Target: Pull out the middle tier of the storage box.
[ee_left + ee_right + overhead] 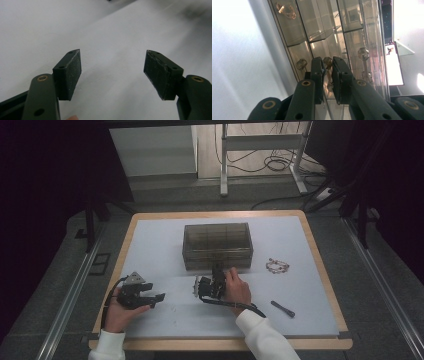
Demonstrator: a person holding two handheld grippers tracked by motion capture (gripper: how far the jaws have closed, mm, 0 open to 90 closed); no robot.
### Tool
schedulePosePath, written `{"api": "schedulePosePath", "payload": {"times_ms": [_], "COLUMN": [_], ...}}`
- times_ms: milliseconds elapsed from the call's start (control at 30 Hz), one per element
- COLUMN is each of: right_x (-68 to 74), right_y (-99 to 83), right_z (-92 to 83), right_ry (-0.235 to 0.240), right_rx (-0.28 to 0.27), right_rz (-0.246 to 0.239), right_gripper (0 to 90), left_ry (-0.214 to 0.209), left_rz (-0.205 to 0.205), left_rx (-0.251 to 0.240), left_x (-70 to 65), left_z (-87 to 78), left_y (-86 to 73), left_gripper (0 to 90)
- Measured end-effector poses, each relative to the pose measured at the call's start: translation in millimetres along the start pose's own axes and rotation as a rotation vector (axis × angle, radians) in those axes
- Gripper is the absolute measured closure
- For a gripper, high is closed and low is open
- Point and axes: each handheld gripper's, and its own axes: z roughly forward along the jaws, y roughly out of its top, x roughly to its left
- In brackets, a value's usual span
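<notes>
Smoke-tinted clear plastic makes up the compartmented organiser box [217,245] at the centre of the high view, standing on the pale grey counter [165,240]. We judge the step in hand to be gripping a small round knob [327,60] on the box's near face, seemingly a drawer pull. In the right gripper view our right tool [327,65] has its jaws nearly together, with the knob pinched between the pad tips at mid-frame. In the high view that tool [218,270] meets the box's lower front edge. The next move, as we read it, calls for a straight, level pull toward the bottom of the frame, keeping the pinch firm so the knob does not slip out.

Our left tool [113,72] holds nothing; its jaws stand wide apart over bare counter, and it rests at the lower left of the high view [156,298], well apart from the box.
</notes>
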Motion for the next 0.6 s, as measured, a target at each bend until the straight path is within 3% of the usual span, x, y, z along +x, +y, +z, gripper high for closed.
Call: {"api": "schedulePosePath", "payload": {"times_ms": [600], "right_x": [0.8], "right_y": [-0.5], "right_z": [-6.3], "right_ry": [0.007], "right_rx": [-0.008], "right_rz": [0.007], "right_gripper": [78.6], "left_ry": [0.001], "left_rz": [-0.002], "left_rx": [0.0], "left_x": [0.4], "left_z": [0.0], "left_y": [-0.2], "left_gripper": [30.6]}}
